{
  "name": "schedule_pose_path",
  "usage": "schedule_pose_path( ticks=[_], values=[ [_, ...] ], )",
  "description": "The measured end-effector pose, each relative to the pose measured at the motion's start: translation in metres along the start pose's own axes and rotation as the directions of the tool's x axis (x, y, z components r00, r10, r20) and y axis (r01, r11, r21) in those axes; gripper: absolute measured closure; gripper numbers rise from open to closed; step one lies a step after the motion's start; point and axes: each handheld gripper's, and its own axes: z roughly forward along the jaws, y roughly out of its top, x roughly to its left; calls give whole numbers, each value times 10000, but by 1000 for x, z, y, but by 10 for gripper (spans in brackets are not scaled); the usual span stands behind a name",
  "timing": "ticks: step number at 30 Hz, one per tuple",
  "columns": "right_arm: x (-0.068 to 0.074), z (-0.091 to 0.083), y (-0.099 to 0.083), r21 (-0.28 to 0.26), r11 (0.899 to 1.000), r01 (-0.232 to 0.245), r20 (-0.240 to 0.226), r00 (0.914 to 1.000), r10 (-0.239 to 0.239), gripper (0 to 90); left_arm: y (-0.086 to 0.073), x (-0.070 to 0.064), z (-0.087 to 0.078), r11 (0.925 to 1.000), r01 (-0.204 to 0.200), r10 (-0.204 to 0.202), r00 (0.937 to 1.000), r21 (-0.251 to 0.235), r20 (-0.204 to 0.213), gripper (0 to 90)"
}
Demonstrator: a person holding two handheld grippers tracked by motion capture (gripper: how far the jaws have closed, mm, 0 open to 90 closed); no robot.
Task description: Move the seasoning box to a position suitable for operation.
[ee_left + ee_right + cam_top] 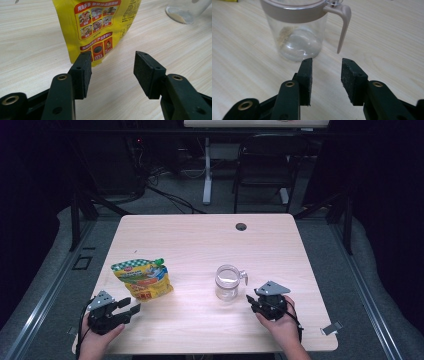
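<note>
Both open grippers face pouch [143, 279] and jar [227, 282].

Yellow printed plastic pouch [100, 27]: top cut off by left gripper view's upper edge, print too small to read. Beside pouch, clear plastic jug w/ beige rim [186, 11]: cut off top-right.

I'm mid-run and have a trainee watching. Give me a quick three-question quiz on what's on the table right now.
1. True or false: the left hand-held gripper is shut on the yellow pouch.
2. What stands nearest the right hand-held gripper: A) a bowl, B) the clear jug, C) a bottle?
3. What colour is the pouch's cap?

Key: 1 false, its jaws stand open and short of the pouch. 2 B. 3 green.
</note>
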Motion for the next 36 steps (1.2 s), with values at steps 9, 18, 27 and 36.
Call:
schedule_pose_path(
  ticks=[9,18,27,36],
  values=[
    [-10,24,9,-96,9984,-565,368,9977,568,639,-1,-3,-2,9997,-235,235,9997,102,35,542],
    [-16,43,18,-198,9969,-760,272,9967,765,666,-12,0,-17,9999,70,-73,9995,-105,-318,555],
    [-14,56,30,-392,9992,-42,351,9994,56,722,-25,2,-36,9991,351,-367,9970,-247,-680,589],
    [-17,54,28,-595,9964,-607,226,9978,621,795,-32,2,-45,9981,551,-572,9955,-291,-759,597]
  ],
)
